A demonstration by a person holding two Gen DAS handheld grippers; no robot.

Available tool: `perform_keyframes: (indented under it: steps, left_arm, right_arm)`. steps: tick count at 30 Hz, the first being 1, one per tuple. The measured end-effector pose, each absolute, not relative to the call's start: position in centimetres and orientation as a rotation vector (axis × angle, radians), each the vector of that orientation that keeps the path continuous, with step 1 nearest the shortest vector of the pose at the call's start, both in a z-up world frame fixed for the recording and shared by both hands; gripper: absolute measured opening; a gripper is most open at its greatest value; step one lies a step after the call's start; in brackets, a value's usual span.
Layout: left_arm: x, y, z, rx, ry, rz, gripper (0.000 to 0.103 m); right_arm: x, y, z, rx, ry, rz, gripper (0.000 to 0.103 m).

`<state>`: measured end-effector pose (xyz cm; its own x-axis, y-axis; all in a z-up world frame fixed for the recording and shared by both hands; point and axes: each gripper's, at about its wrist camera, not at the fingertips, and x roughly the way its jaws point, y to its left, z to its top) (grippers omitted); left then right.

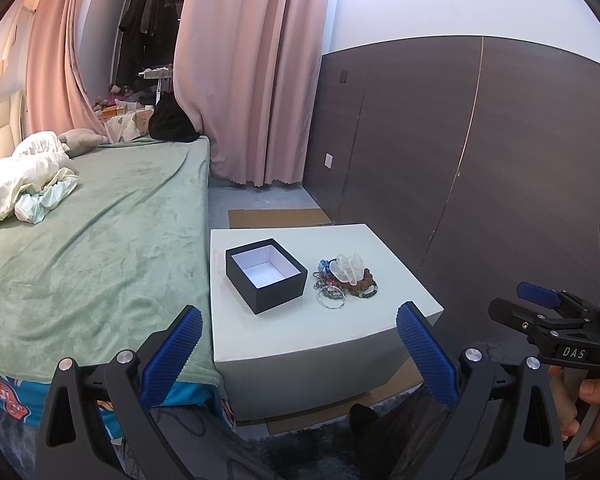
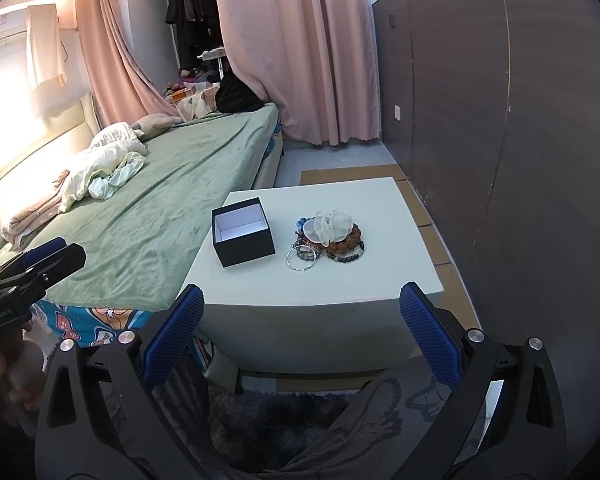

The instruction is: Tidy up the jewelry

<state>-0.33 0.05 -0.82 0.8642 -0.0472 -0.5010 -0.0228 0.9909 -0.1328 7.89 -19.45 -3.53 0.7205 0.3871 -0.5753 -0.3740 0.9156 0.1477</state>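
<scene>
While both claws hang back from the near edge of the white desk [image 1: 340, 336], neither one holds anything. In the left wrist view the left claw [image 1: 298, 354] stands with its blue ribbed fingers [image 1: 172, 360] spread wide apart, the gap between them showing the desk front and the floor. The right claw [image 2: 300, 330] is likewise spread wide in its own view, its blue pads [image 2: 430, 336] framing the near side of the desk. Each claw also appears at the edge of the other's view, gripped by a hand.

On the desk top sits an open black box [image 1: 266, 274] with a white lining, nothing visible inside it. Just to the right of the box, apart from it, lies a small heap of jewelry [image 1: 346, 280]: beaded bracelets [image 2: 346, 250] in brown, dark and greenish tones, a thin silver bangle [image 2: 302, 258] at the near left of the heap, and a pale translucent hair scrunchie [image 2: 332, 226] resting on top. A blue piece peeks out at the far left of the heap; what it is cannot be told.

Left of the desk runs a bed [image 1: 100, 220] under a green blanket, with crumpled pale bedding [image 1: 24, 180] toward its far left. Pink curtains [image 1: 248, 72] hang at the far end of the room, and a dark panelled wall [image 1: 460, 152] rises on the right.
</scene>
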Motion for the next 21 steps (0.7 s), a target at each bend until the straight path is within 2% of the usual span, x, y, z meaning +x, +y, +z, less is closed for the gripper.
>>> perform_keyframes:
  steps: [21]
  left_arm:
    - [2.1, 0.1, -1.1, -0.128, 0.565, -0.032, 0.094]
  right_arm:
    - [9.5, -19.6, -4.5, 0.04, 0.67, 0.382, 0.098]
